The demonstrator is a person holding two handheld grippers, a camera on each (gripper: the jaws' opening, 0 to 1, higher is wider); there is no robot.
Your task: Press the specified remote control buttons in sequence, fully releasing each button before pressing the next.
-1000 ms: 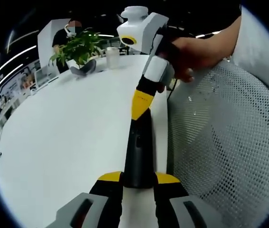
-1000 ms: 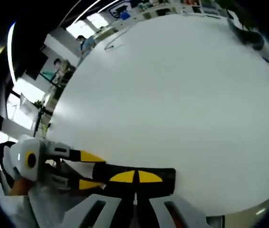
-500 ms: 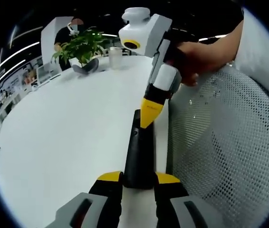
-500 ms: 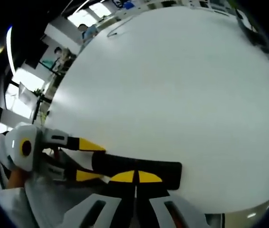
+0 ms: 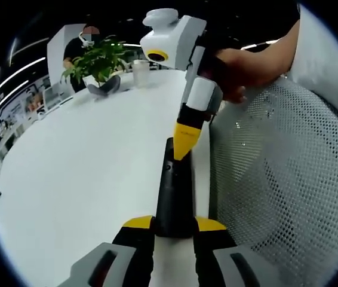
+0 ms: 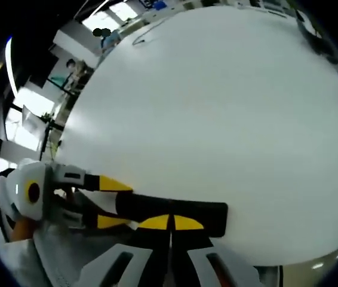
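A long black remote control (image 5: pixel 174 197) lies along the white table's (image 5: pixel 85 167) right edge. My left gripper (image 5: pixel 174 223) is shut on its near end, a yellow pad on each side. A hand holds my right gripper (image 5: pixel 183 143), which comes down from the upper right with its yellow tips together on the remote's upper face near the far end. In the right gripper view, the right gripper (image 6: pixel 170 222) is shut with nothing between its tips, resting on the remote (image 6: pixel 151 206). The left gripper (image 6: pixel 116 203) clamps the remote from the left.
A potted green plant (image 5: pixel 97 63) and a white cup (image 5: pixel 141 72) stand at the table's far end, with a person seated behind them. A white mesh chair back (image 5: pixel 276 179) stands close on the right of the table edge. The table (image 6: pixel 217 107) stretches wide and bare.
The right gripper's tips shifted a little along the remote, away from its far end, and now rest on it. The left gripper kept its hold.
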